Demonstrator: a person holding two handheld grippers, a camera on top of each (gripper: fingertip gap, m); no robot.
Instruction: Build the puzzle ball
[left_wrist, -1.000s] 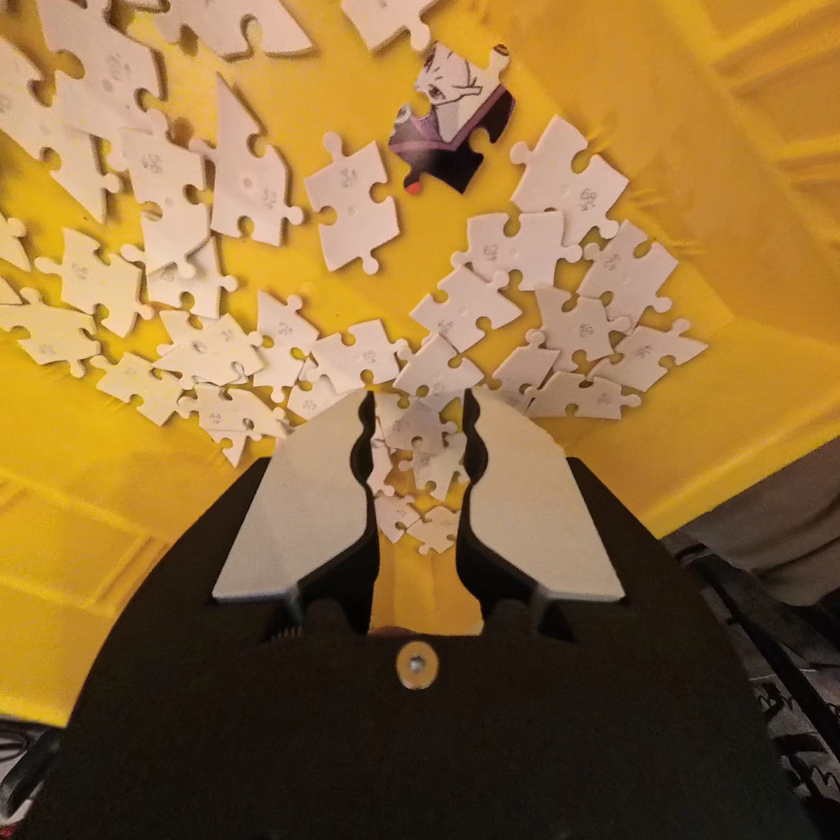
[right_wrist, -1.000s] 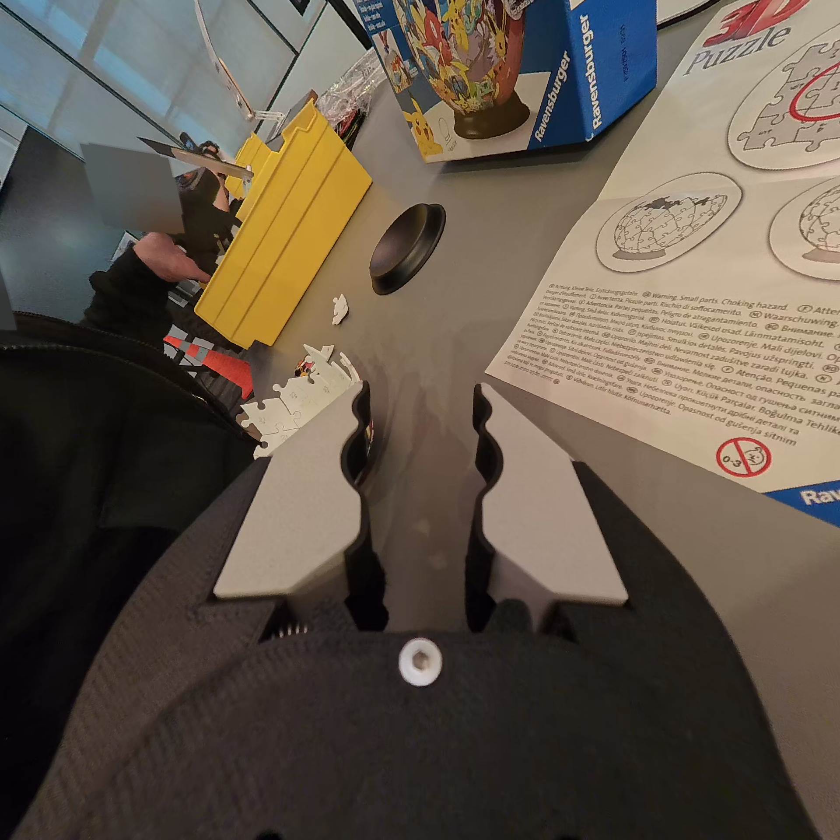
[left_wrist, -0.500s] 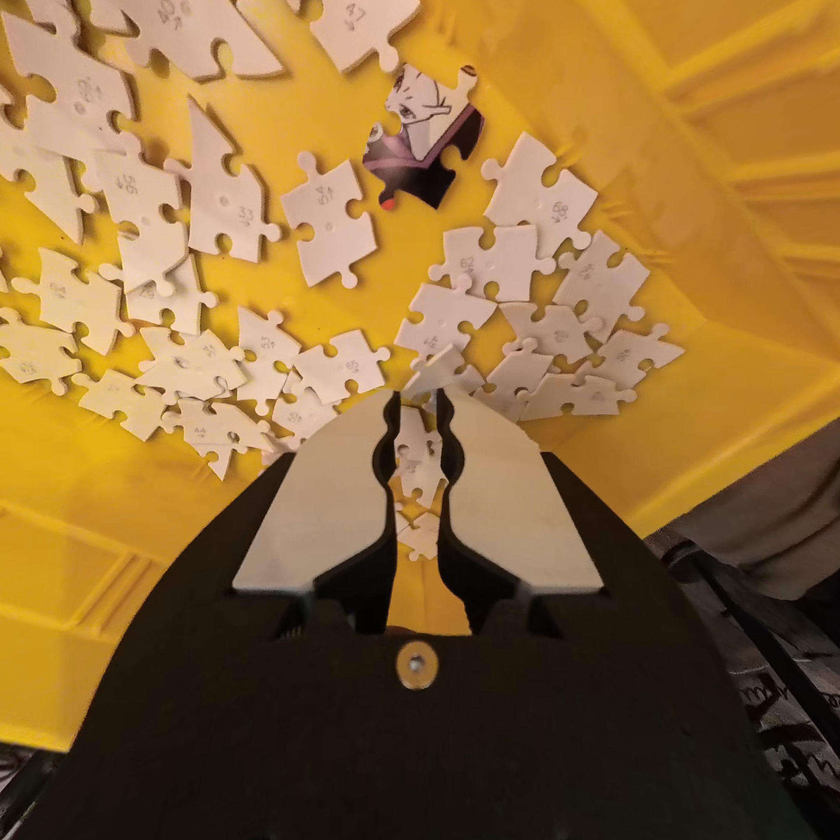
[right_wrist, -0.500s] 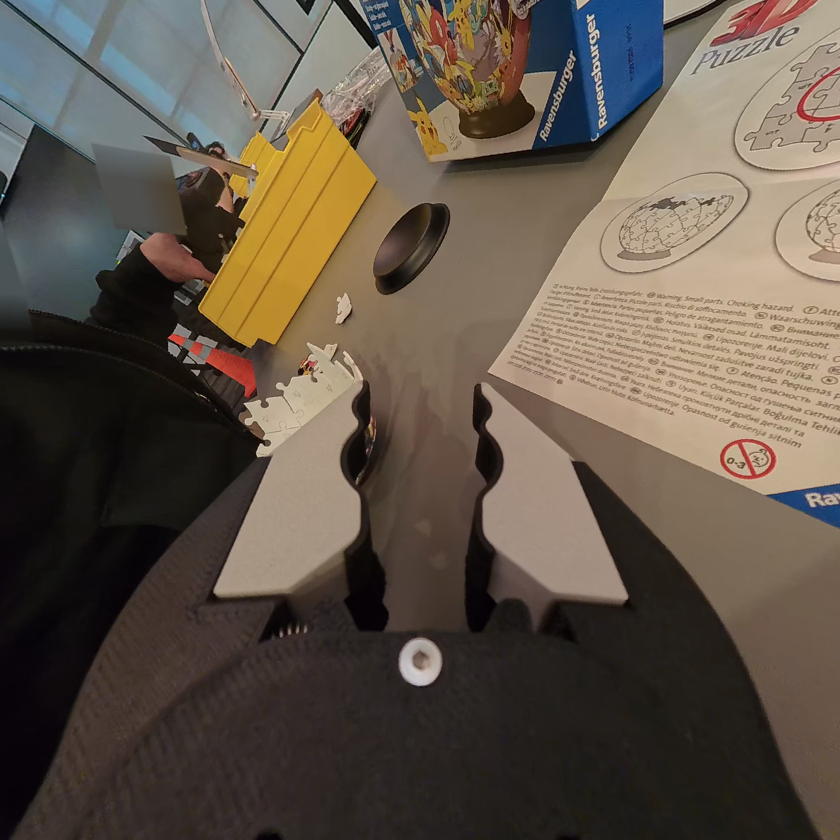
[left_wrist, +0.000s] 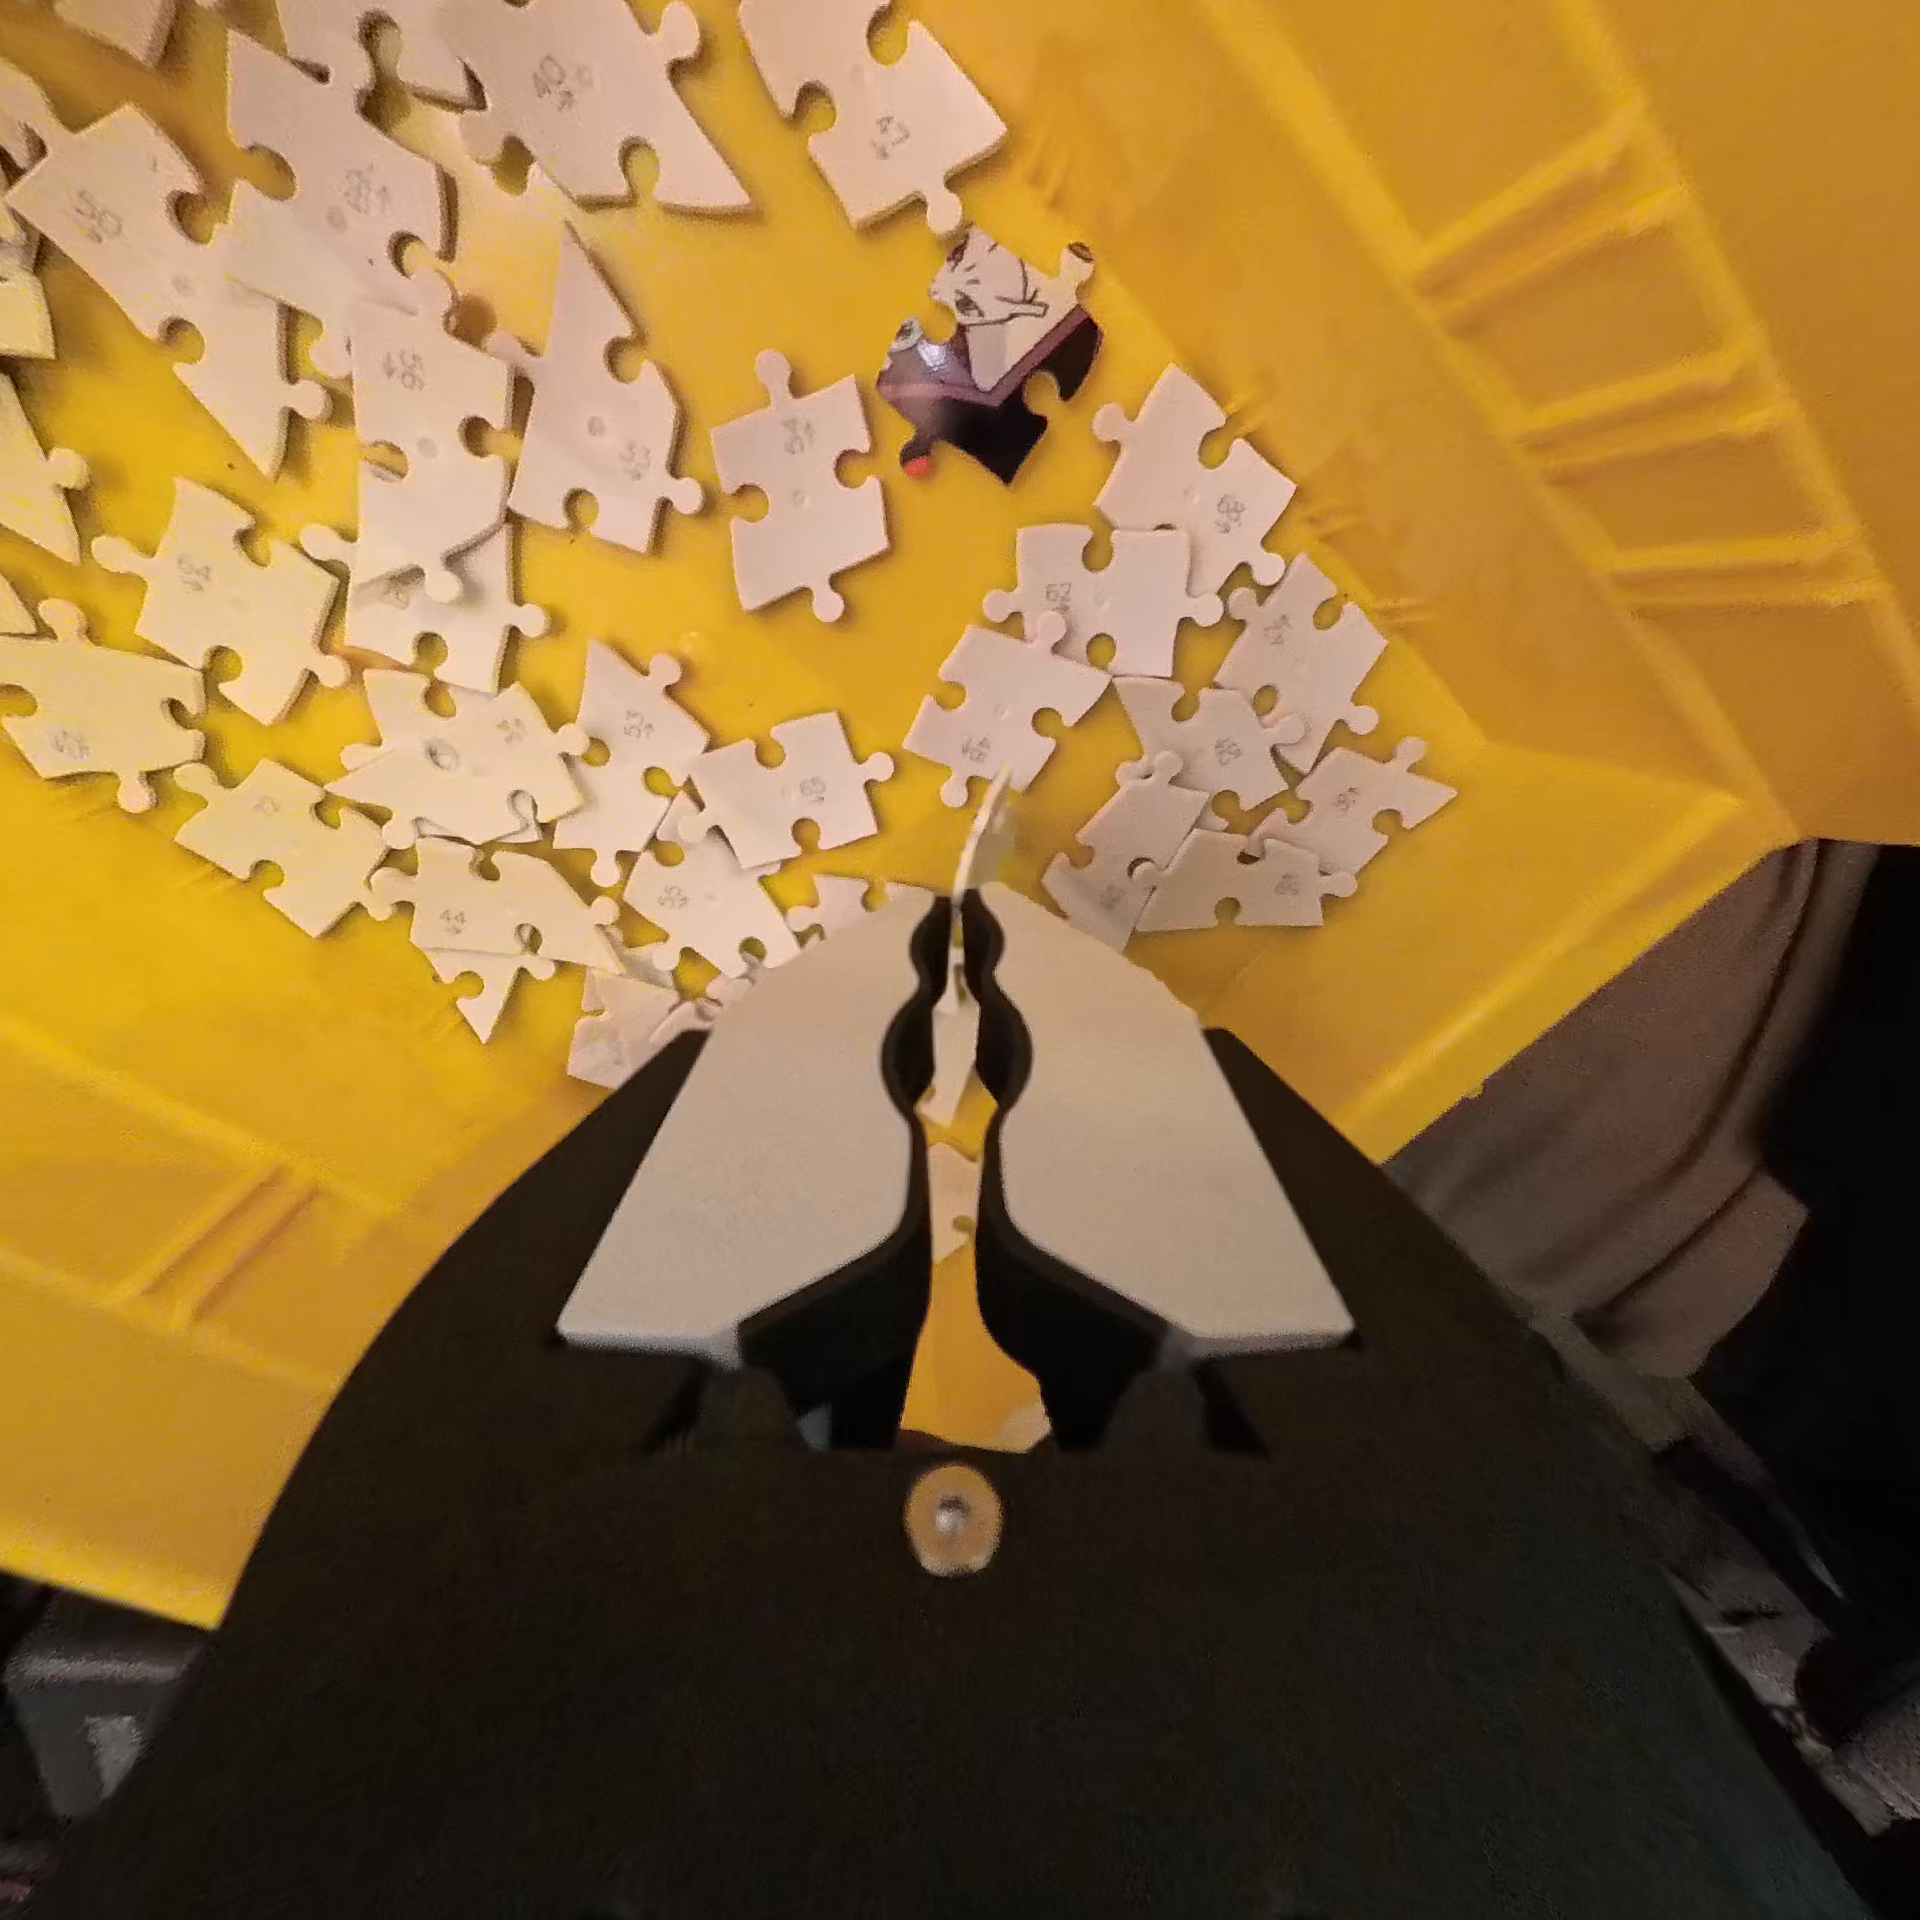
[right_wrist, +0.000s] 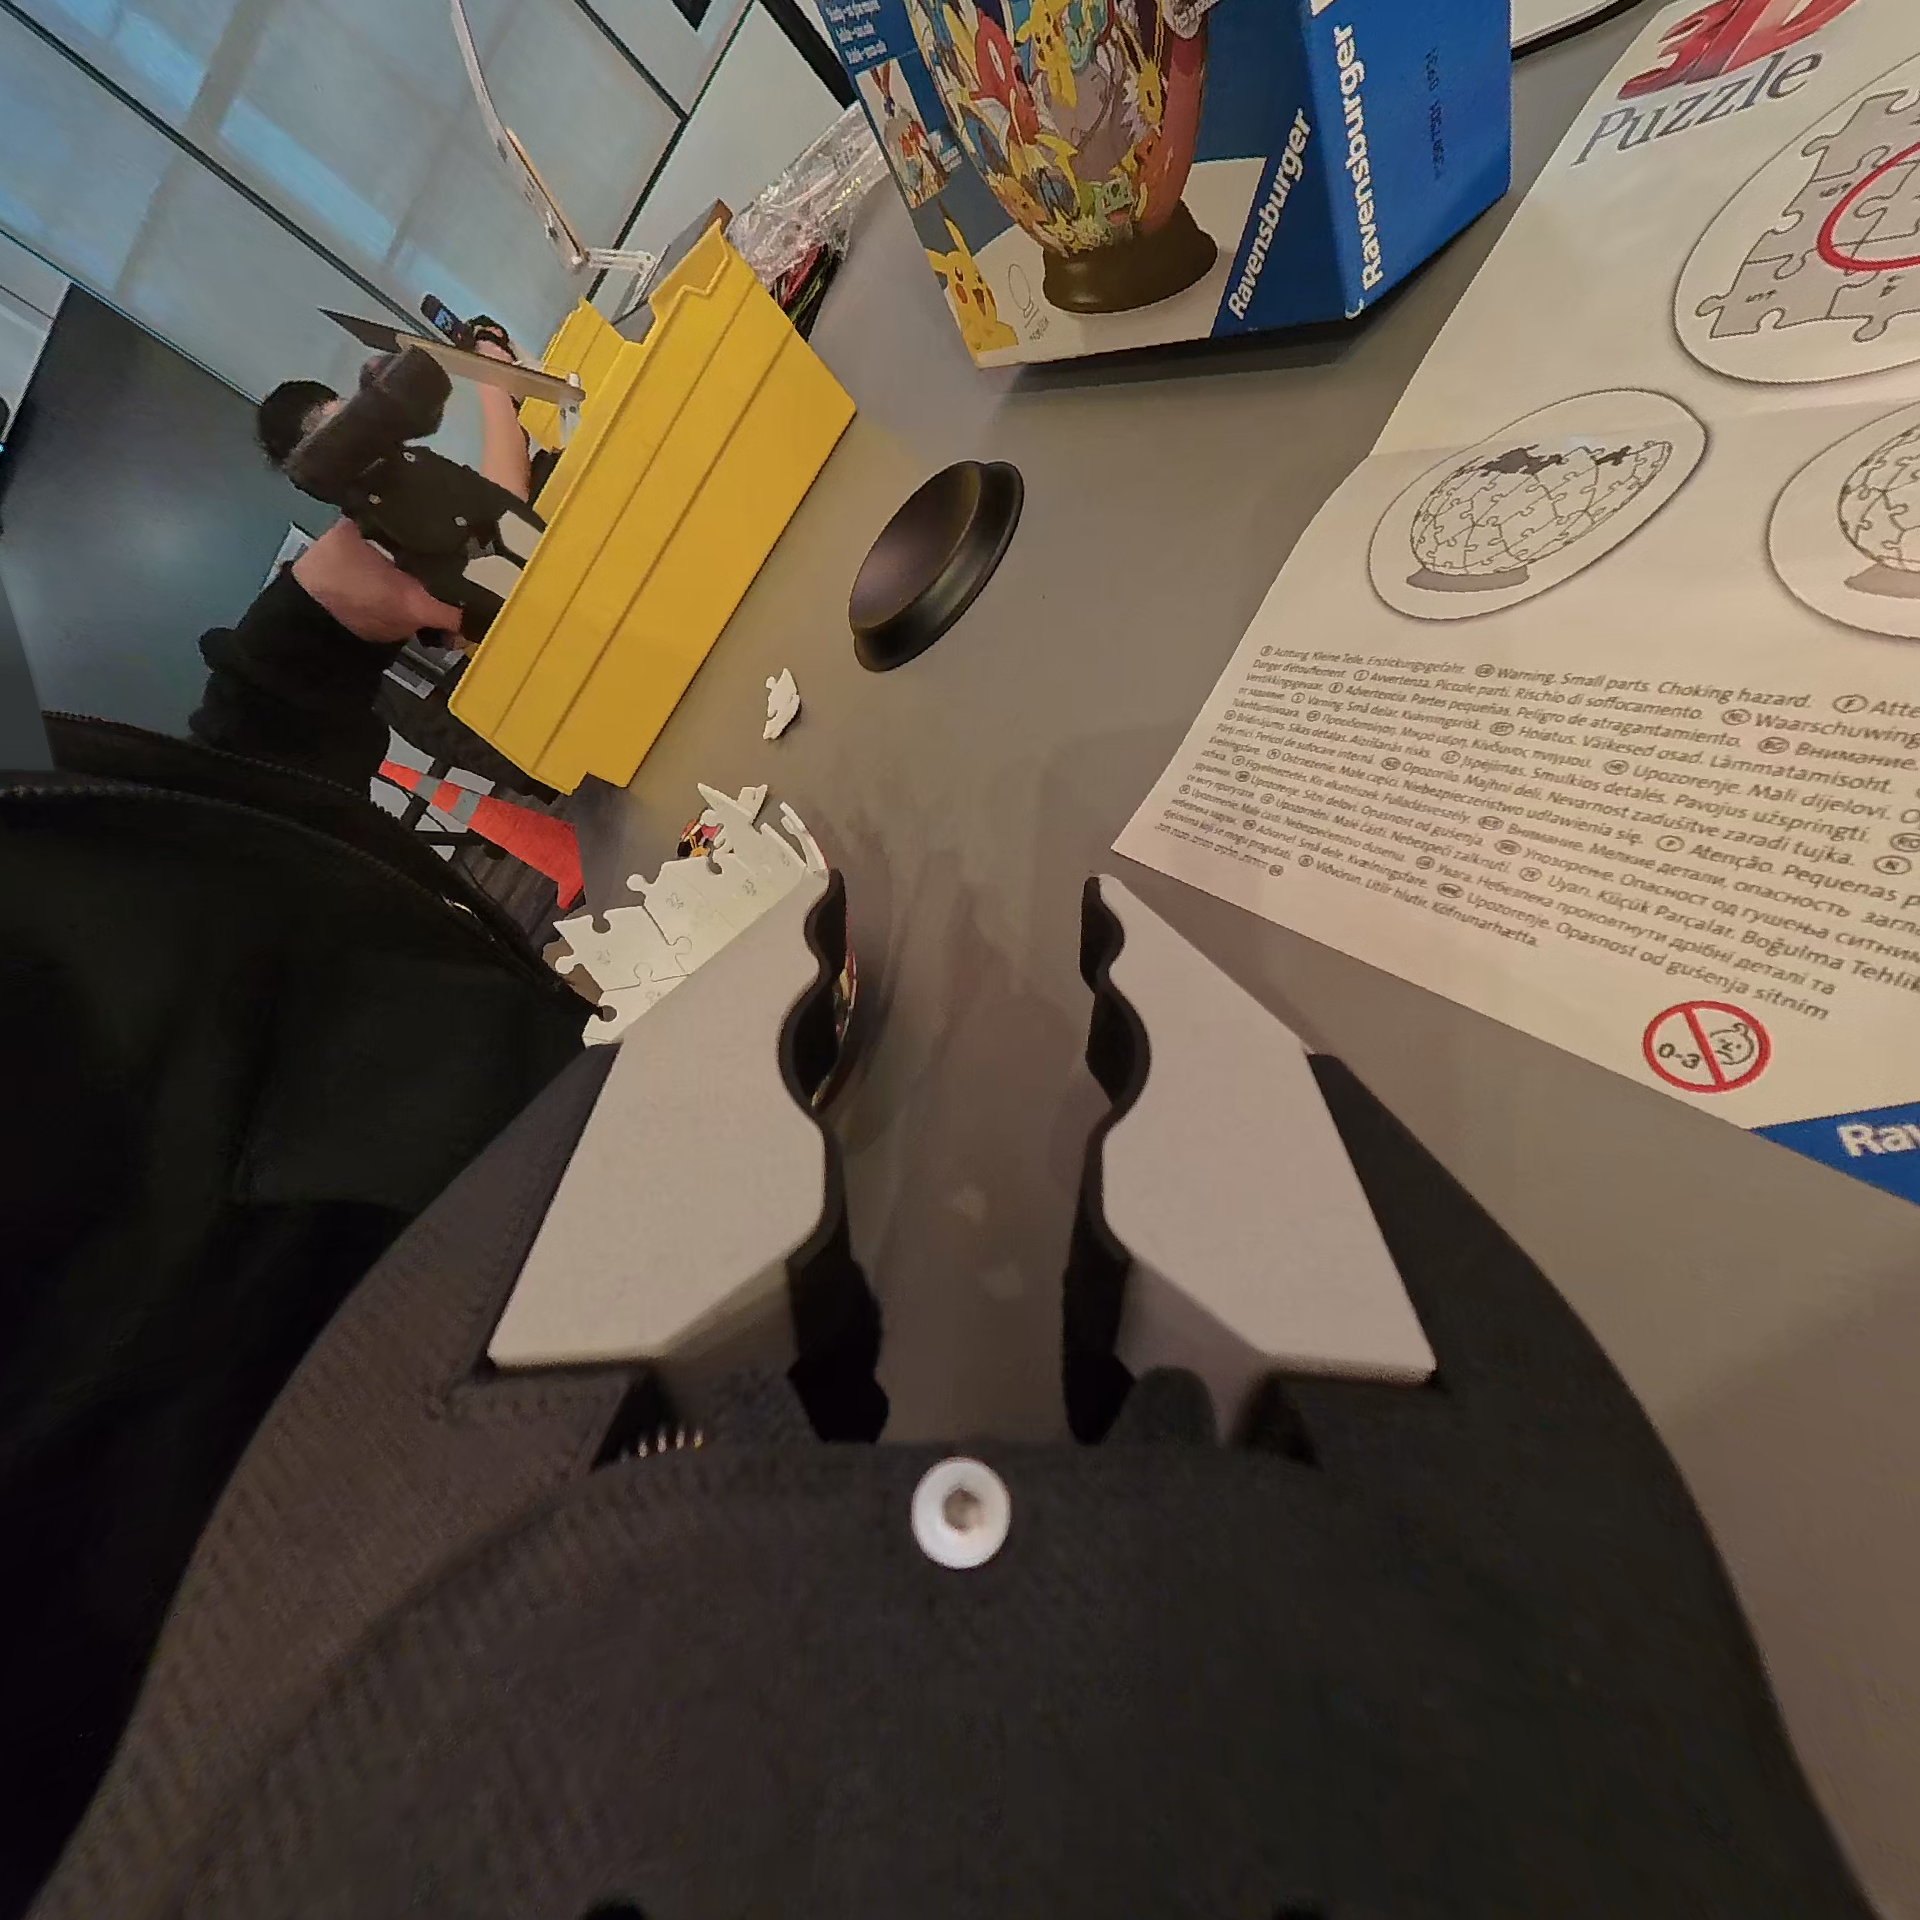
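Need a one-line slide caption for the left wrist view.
Left claw shut on a white puzzle piece held edge-on above loose face-down pieces in the yellow bin.

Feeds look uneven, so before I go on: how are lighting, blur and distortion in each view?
Left wrist view: warm yellow cast inside the yellow bin, pieces soft toward the edges, held puzzle piece edge-on. Right wrist view: cooler daylight, sheen on the grey table, fisheye bending the instruction sheet.

Premises appear to be an office or lab workspace: a grey table (right_wrist: 1039, 831) ahead of the right tool carries a yellow bin (right_wrist: 665, 540), puzzle box (right_wrist: 1195, 177) and instruction sheet (right_wrist: 1558, 644), with glazed partitions (right_wrist: 260, 177) beyond to its left.
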